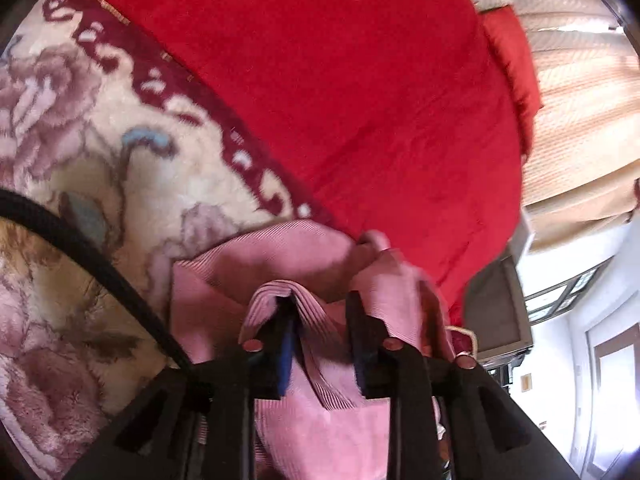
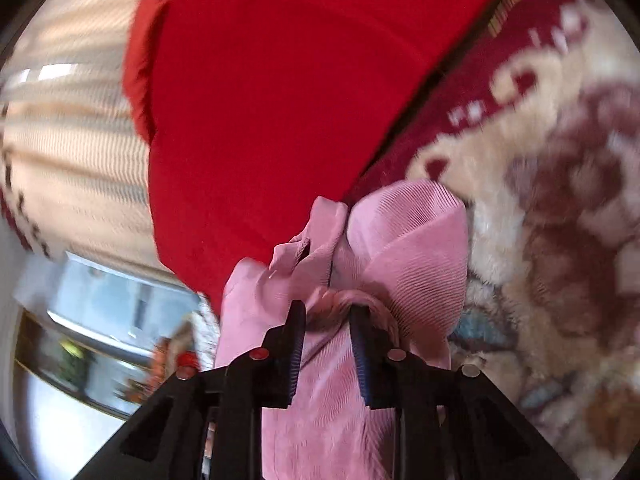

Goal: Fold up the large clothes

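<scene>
A pink ribbed garment (image 1: 280, 256) hangs bunched from both grippers above a bed. My left gripper (image 1: 320, 304) is shut on a fold of the pink garment; cloth fills the gap between its black fingers (image 1: 360, 332). My right gripper (image 2: 326, 308) is shut on another bunched part of the same garment (image 2: 412, 240), with cloth draped over and between its fingers (image 2: 292, 344). The rest of the garment is hidden below both grippers.
A red blanket (image 1: 340, 92) covers the bed (image 2: 256, 100) beneath. A cream floral plush blanket with a maroon border (image 1: 80, 152) lies beside it (image 2: 560, 200). A beige quilted cover (image 1: 580, 120), a window (image 2: 120, 300) and a black cable (image 1: 100, 264) are also in view.
</scene>
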Tool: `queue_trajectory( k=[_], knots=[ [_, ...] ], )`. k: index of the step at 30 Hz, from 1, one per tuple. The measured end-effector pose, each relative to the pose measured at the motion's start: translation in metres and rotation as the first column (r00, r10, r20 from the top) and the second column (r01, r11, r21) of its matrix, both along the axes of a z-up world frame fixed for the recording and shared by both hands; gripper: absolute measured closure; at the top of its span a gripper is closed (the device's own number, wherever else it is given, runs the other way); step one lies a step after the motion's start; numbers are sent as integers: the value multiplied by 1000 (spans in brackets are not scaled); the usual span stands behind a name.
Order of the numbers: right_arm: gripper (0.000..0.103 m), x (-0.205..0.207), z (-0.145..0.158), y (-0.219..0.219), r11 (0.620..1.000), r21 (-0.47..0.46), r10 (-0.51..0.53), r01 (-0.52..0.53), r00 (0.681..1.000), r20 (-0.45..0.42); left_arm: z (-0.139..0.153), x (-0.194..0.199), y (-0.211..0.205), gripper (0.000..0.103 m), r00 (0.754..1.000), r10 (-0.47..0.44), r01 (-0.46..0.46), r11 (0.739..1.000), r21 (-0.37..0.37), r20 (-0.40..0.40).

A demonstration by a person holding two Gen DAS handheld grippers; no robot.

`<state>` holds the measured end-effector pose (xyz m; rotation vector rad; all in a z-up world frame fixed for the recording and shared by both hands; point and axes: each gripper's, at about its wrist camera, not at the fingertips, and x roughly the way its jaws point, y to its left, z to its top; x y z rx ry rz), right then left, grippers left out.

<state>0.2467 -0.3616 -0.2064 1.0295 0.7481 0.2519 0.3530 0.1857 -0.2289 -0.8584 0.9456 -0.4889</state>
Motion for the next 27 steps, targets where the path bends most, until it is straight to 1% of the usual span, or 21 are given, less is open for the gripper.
queue_trajectory(
  k=[1, 2, 3, 4, 5, 6, 7, 8, 9, 11, 12, 13, 15, 17, 18, 20, 21, 23, 24, 25, 27],
  knots=[
    [71, -6, 11, -2, 999, -42, -13, 14, 1000, 20, 8, -4, 0, 75, 1000, 6, -7, 1000, 15, 21],
    [61, -13, 20, 0, 996, -88, -28, 32, 998, 49, 17, -6, -2, 73, 999, 10, -11, 1000, 24, 40],
    [47, -22, 32, 3, 989, -138, -41, 53, 995, 89, 25, -9, -8, 63, 998, 9, -11, 1000, 20, 70],
    [21, -29, 42, 8, 982, -174, -48, 69, 991, 127, 33, -9, -16, 47, 994, 15, -17, 1000, 13, 107],
    [19, -38, 55, 19, 971, -224, -45, 87, 981, 187, 40, -13, -15, 38, 990, 40, -43, 999, 19, 137],
    [20, -41, 62, 26, 961, -270, -6, 64, 978, 209, 49, -24, -12, 23, 977, 100, -108, 994, 34, 187],
    [22, -37, 68, 46, 939, -345, 80, -10, 978, 191, 51, -29, -11, 17, 964, 139, -150, 988, 32, 225],
    [29, -31, 71, 63, 921, -384, 142, -68, 976, 168, 54, -34, -8, 16, 953, 167, -179, 983, 27, 252],
    [34, -25, 71, 79, 902, -411, 206, -131, 968, 144, 55, -37, -8, 16, 952, 174, -190, 981, 41, 251],
    [54, -9, 64, 107, 860, -447, 308, -247, 949, 67, 50, -28, -26, 16, 980, 89, -121, 976, 179, 177],
    [61, 4, 55, 122, 827, -464, 359, -317, 933, 2, 49, -27, -39, 16, 989, 25, -65, 957, 283, 143],
    [63, 16, 45, 134, 798, -475, 392, -371, 918, -59, 45, -29, -56, 16, 992, -35, -17, 916, 400, 122],
    [65, 39, 31, 147, 757, -499, 416, -422, 900, -130, 40, -34, -74, 16, 987, -99, 23, 871, 491, 130],
    [65, 59, 34, 144, 752, -541, 370, -376, 920, -126, 33, -30, -90, 16, 985, -131, 46, 825, 562, 111],
    [65, 72, 39, 133, 755, -576, 306, -313, 945, -113, 28, -24, -95, 16, 987, -132, 55, 806, 590, 89],
    [65, 91, 47, 98, 781, -610, 126, -136, 990, -60, 19, -10, -103, 16, 991, -124, 62, 764, 642, 52],
    [65, 96, 51, 72, 796, -605, -3, -19, 999, -35, 16, -4, -105, 16, 993, -117, 69, 748, 660, 29],
    [62, 94, 52, 28, 820, -555, -201, 141, 978, -49, 14, -4, -106, 16, 994, -110, 66, 747, 661, 24],
    [62, 86, 53, 17, 842, -512, -227, 170, 973, -50, 17, -8, -104, 16, 993, -109, 54, 753, 656, 43],
    [62, 77, 54, 10, 862, -474, -220, 178, 975, -33, 21, -14, -101, 16, 992, -110, 40, 759, 650, 68],
    [60, 51, 60, 13, 860, -493, -141, 132, 990, 20, 28, -29, -94, 16, 989, -106, 16, 769, 639, 102]
  ],
)
